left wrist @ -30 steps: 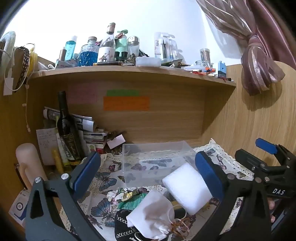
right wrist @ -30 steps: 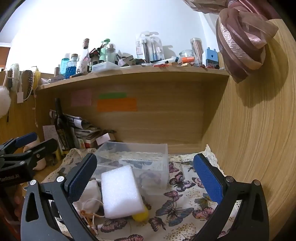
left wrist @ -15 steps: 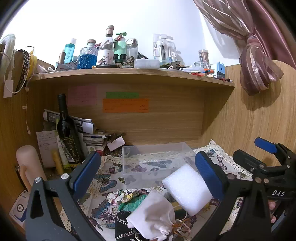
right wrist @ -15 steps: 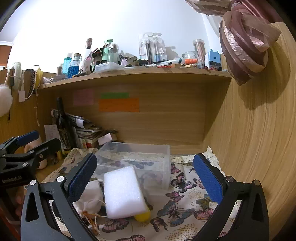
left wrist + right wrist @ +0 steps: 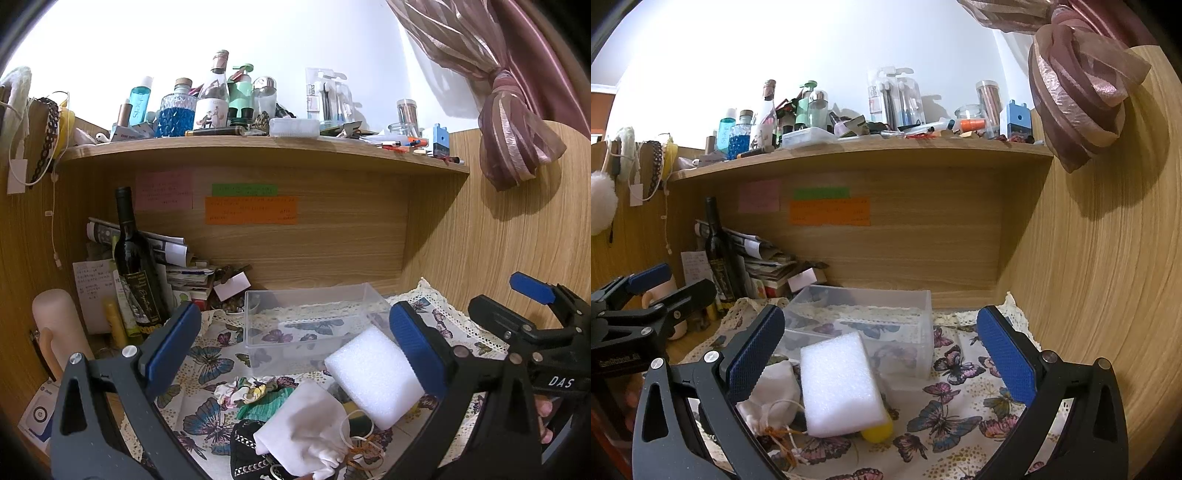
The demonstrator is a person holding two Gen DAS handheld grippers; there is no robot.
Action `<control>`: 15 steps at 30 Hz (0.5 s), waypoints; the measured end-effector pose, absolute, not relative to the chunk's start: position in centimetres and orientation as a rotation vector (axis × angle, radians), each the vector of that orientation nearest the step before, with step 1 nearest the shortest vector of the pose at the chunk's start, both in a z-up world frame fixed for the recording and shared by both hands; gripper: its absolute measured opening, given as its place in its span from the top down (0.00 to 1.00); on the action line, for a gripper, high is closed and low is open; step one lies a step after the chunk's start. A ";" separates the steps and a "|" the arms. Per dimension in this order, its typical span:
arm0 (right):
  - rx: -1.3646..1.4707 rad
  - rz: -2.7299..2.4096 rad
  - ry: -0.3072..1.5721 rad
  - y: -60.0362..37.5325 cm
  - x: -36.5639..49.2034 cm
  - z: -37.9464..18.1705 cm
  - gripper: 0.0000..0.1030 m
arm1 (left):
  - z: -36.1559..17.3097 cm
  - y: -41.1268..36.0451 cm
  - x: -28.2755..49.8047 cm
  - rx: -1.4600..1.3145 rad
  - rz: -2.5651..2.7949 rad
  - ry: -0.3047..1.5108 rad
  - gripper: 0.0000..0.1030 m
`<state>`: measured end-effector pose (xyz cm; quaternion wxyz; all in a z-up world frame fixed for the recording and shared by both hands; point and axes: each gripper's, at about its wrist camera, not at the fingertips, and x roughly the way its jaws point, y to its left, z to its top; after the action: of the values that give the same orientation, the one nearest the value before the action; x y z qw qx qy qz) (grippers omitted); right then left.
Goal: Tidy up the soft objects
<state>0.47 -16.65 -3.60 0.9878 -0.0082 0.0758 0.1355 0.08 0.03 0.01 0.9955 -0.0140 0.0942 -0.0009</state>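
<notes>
A white foam block (image 5: 373,376) lies on the butterfly cloth (image 5: 207,362) in front of an empty clear plastic box (image 5: 314,321). Beside it lie a white drawstring pouch (image 5: 306,428), a floral scrunchie (image 5: 243,391), a green cloth (image 5: 262,406) and a black pouch (image 5: 247,450). In the right wrist view the foam block (image 5: 842,387) rests on a yellow ball (image 5: 877,432), with the pouch (image 5: 775,395) to its left and the box (image 5: 864,325) behind. My left gripper (image 5: 291,339) is open above the pile. My right gripper (image 5: 882,347) is open above the foam.
A wine bottle (image 5: 135,266), stacked papers (image 5: 173,266) and a pink cylinder (image 5: 55,325) stand at the left. A cluttered shelf (image 5: 258,147) hangs overhead. A wooden wall (image 5: 1089,295) closes the right side, with a tied curtain (image 5: 1078,92) above.
Both grippers have drawn back and dipped slightly, so the scene sits a little higher in view. The objects on the cloth have not moved.
</notes>
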 end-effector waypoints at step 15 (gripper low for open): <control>-0.005 0.271 0.152 -16.8 0.4 -3.4 0.00 | 0.2 0.1 -0.1 -0.040 -0.012 0.187 0.00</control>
<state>0.41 -16.81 -3.37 0.9879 -0.0023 0.0755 0.1351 -0.06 0.07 0.16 0.9954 -0.0198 0.0935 -0.0059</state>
